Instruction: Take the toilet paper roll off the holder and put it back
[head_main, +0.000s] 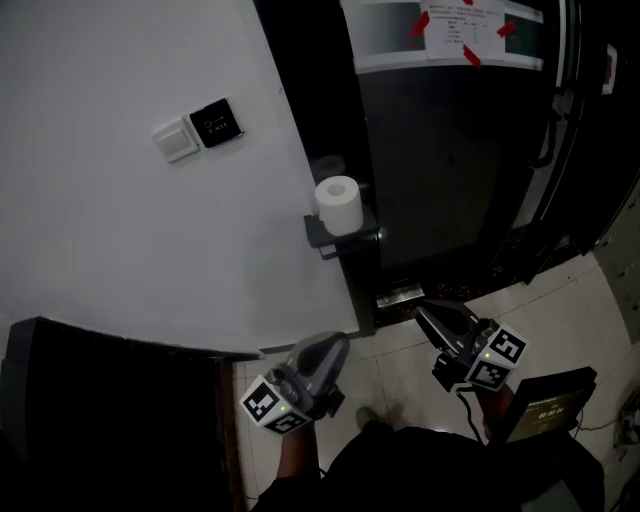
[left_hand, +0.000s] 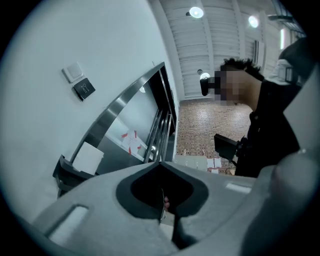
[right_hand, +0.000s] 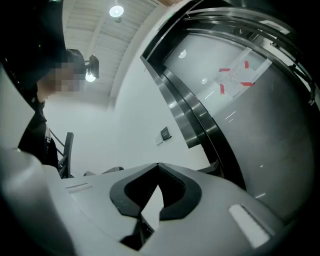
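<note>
One toilet paper roll (head_main: 338, 203) stands upright on its dark holder (head_main: 322, 238) at the white wall (head_main: 120, 250) edge. Well below it, my left hand-held gripper (head_main: 337, 347) and right hand-held gripper (head_main: 424, 309) hang with jaws together, both empty.

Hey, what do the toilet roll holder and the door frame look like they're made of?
Holder: dark and matte, likely plastic or painted metal; the dim light leaves it open. Door frame: probably brushed stainless steel, since it gleams silver with streaky reflections in the left gripper view.
</note>
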